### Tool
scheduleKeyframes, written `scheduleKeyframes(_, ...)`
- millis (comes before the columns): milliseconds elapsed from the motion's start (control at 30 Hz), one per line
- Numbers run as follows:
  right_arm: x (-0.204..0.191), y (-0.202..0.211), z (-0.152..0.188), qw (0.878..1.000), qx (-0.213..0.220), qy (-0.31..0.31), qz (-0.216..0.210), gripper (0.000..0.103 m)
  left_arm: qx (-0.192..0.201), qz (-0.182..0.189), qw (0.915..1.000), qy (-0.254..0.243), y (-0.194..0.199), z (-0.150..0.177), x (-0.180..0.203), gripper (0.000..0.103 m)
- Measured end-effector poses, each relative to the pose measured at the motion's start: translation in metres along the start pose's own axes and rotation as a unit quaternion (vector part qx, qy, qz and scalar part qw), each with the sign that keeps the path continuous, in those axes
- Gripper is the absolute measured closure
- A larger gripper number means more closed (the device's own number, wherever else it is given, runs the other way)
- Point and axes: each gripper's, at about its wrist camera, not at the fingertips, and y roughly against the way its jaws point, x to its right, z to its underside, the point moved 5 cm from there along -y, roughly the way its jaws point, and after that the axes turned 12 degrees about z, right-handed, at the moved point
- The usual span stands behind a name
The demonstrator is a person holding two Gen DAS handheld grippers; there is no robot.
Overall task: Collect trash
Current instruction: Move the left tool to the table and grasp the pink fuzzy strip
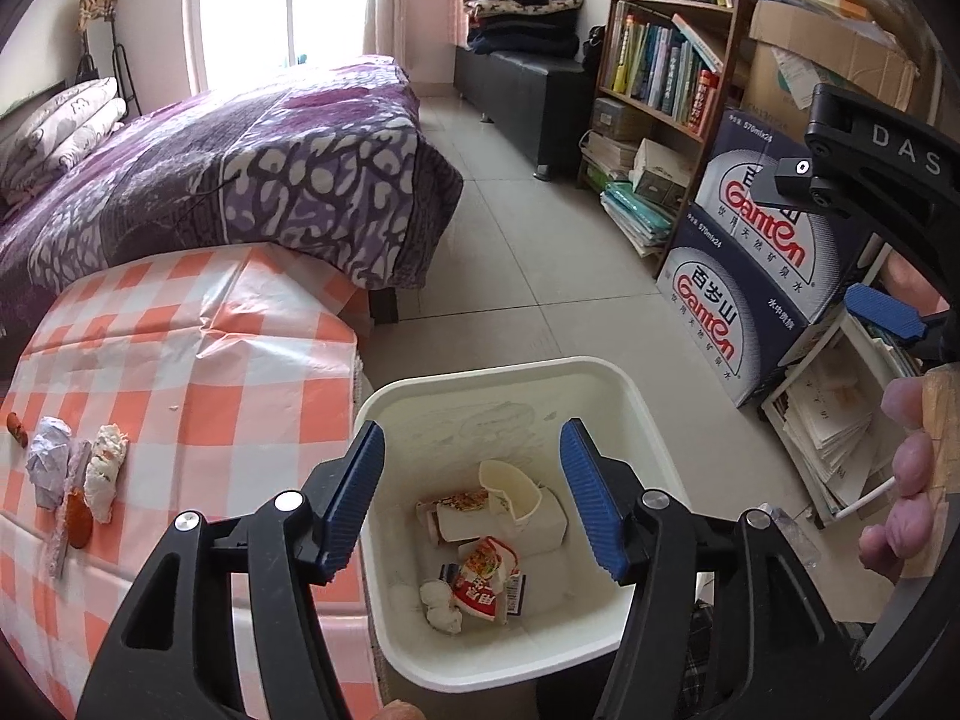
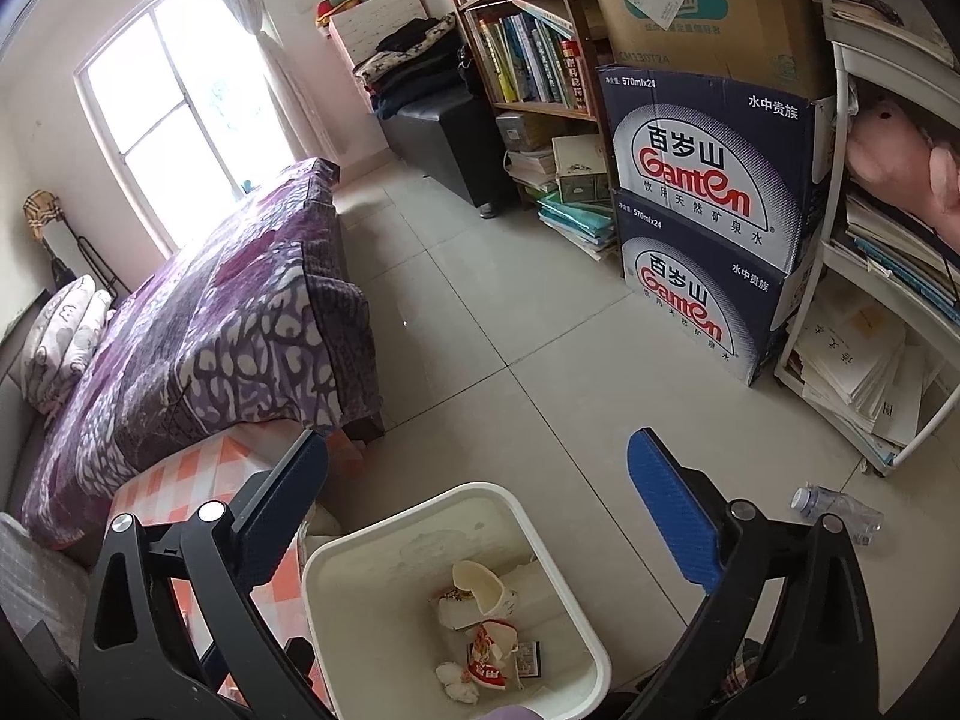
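- Left gripper [image 1: 472, 495]: jaws parted, nothing between, above white trash bin [image 1: 606, 372] on floor.
- Right gripper [image 2: 477, 525]: jaws wide apart, nothing held, above same bin.
- In bin: one broken cup [image 1: 510, 489], one red snack wrapper [image 1: 483, 582], one tissue wad [image 1: 441, 603].
- On checkered tablecloth [image 1: 198, 360]: two crumpled wads [image 1: 48, 459].
- Two stacked boxes [image 2: 714, 180], marked "Ganten", "570ml×24".

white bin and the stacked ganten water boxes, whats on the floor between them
Bare beige floor tile between the white plastic bin and the stacked navy cardboard water boxes; both wrist views show it.
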Motion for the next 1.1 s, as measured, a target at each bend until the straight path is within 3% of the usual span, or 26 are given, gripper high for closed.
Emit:
scheduleKeyframes(167,-0.020,-0.003,0.011,1.000,-0.016,0.019,-0.004,0.007,-0.012,-0.028,0.9995,0.005,0.006,0.012,-0.028,0.041)
scheduleKeyframes(233,-0.027,-0.003,0.015,1.000,-0.021,0.022,-0.008,0.007,-0.018,-0.037,0.9991,0.009,0.008,0.017,-0.039,0.033)
scheduleKeyframes(433,-0.056,-0.003,0.029,0.998,-0.034,0.041,-0.020,0.007,-0.061,-0.069,0.9955,0.024,0.008,0.039,-0.079,0.033)
scheduleKeyframes(633,-0.087,-0.004,0.044,0.996,-0.047,0.070,-0.030,0.007,-0.101,-0.110,0.9879,0.043,0.010,0.063,-0.121,0.033)
scheduleKeyframes(767,-0.106,-0.006,0.055,0.994,-0.058,0.091,-0.033,0.007,-0.153,-0.137,0.9772,0.052,0.007,0.085,-0.147,0.033)
scheduleKeyframes(900,-0.126,-0.008,0.067,0.991,-0.070,0.107,-0.037,0.007,-0.185,-0.140,0.9698,0.075,0.009,0.105,-0.170,0.033)
scheduleKeyframes(1100,-0.156,-0.013,0.087,0.987,-0.087,0.125,-0.042,0.007,-0.200,-0.121,0.9673,0.097,0.019,0.118,-0.188,0.033)
